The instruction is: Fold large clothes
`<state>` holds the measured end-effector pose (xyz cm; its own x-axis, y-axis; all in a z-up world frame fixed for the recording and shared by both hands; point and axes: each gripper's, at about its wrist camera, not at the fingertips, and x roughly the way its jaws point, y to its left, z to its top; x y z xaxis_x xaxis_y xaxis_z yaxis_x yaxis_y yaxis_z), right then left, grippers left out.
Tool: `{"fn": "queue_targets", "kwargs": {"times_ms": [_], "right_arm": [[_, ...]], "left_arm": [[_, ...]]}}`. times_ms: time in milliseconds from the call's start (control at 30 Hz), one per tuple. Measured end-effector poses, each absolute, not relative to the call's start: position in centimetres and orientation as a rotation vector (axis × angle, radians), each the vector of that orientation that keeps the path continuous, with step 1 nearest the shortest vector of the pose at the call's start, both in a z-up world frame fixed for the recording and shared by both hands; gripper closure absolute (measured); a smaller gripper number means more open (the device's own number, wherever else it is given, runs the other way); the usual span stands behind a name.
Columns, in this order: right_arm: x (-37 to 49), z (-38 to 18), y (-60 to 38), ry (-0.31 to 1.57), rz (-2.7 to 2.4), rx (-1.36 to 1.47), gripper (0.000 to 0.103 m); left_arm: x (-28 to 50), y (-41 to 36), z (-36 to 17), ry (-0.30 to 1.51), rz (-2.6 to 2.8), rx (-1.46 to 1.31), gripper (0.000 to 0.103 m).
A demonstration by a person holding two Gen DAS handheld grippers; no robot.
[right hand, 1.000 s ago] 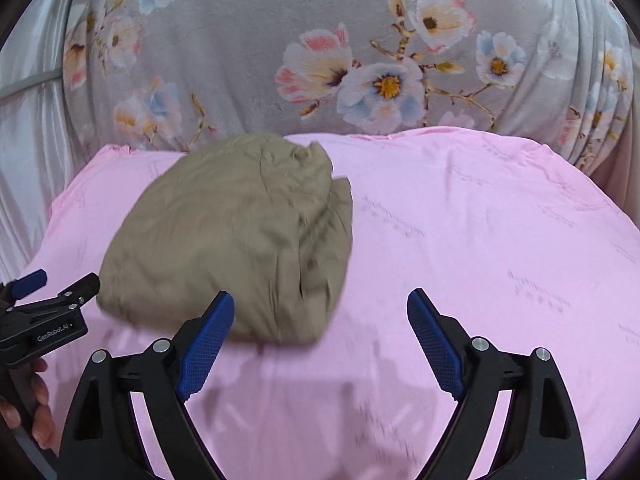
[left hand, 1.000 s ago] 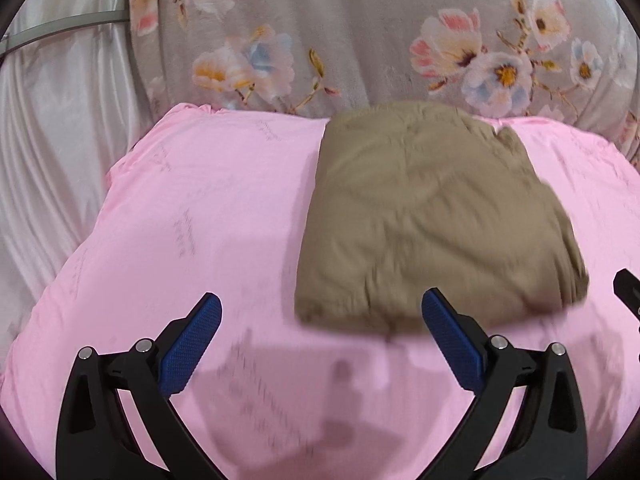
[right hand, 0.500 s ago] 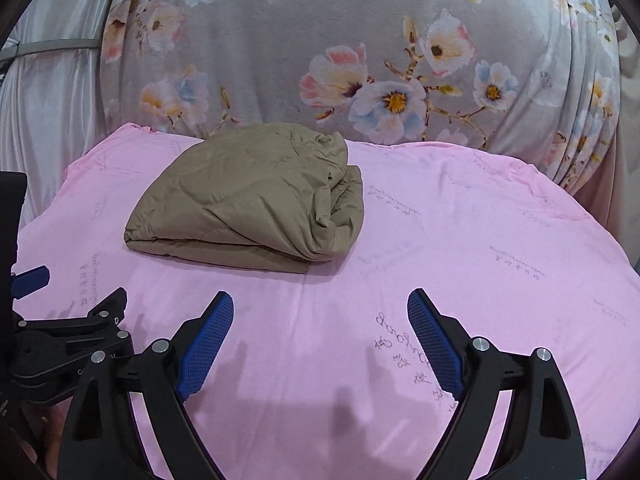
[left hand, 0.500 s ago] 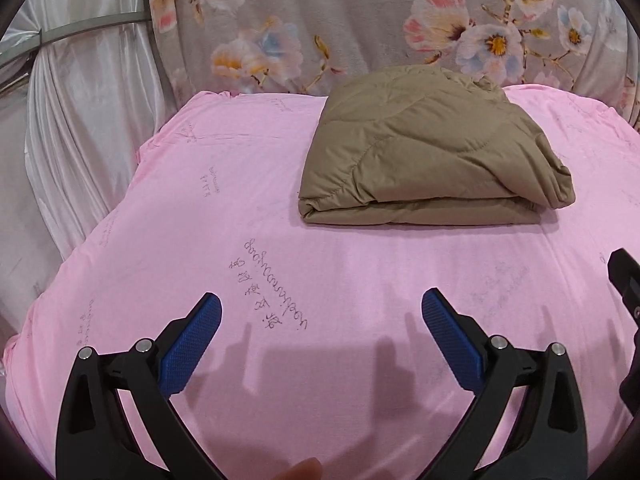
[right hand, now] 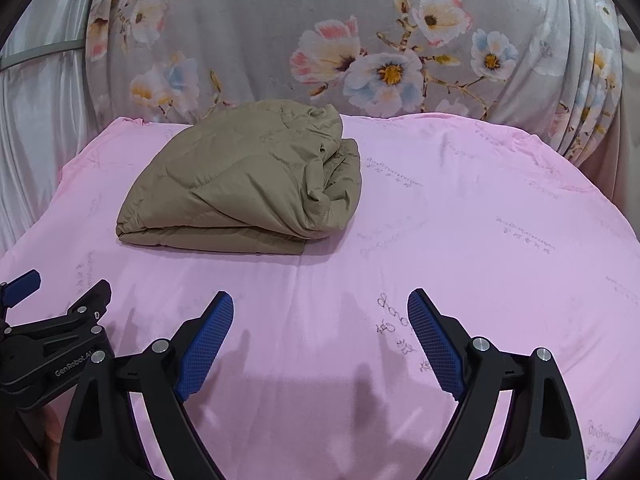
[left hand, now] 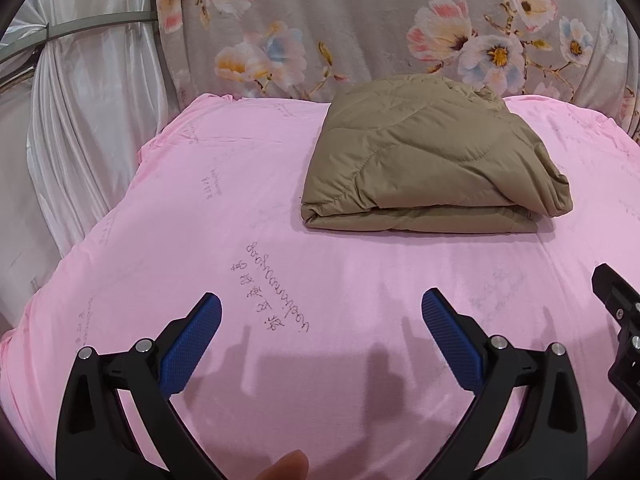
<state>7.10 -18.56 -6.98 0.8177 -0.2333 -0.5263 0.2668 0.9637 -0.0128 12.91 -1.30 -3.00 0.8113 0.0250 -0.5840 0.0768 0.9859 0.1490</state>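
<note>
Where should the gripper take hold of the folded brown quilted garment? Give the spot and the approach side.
Grip the garment at its near folded edge, coming in low from the front. The layers stack flat and even there, while the right end is bunched and loose. Both grippers are open and clear of it.

A pink sheet [left hand: 200, 208] with faint printed script covers the bed. At twelve o'clock hangs grey floral fabric [right hand: 260, 32]; at ten o'clock, a white satin curtain [left hand: 80, 128].

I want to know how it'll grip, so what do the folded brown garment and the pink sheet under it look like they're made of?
Brown garment: likely padded synthetic shell, matte with slight sheen; curved quilting seams, puffy edges. Pink sheet: probably soft stretchy knit, matte, lying smooth, with faint printed writing.
</note>
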Motion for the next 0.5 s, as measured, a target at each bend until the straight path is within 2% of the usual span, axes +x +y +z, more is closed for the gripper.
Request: {"fn": "queue_targets", "kwargs": {"times_ms": [500], "right_arm": [[7.34, -7.13, -18.21, 0.563, -0.258, 0.037, 0.017]], "left_arm": [[12.69, -1.39, -2.76, 0.613, -0.029, 0.168, 0.005]]}}
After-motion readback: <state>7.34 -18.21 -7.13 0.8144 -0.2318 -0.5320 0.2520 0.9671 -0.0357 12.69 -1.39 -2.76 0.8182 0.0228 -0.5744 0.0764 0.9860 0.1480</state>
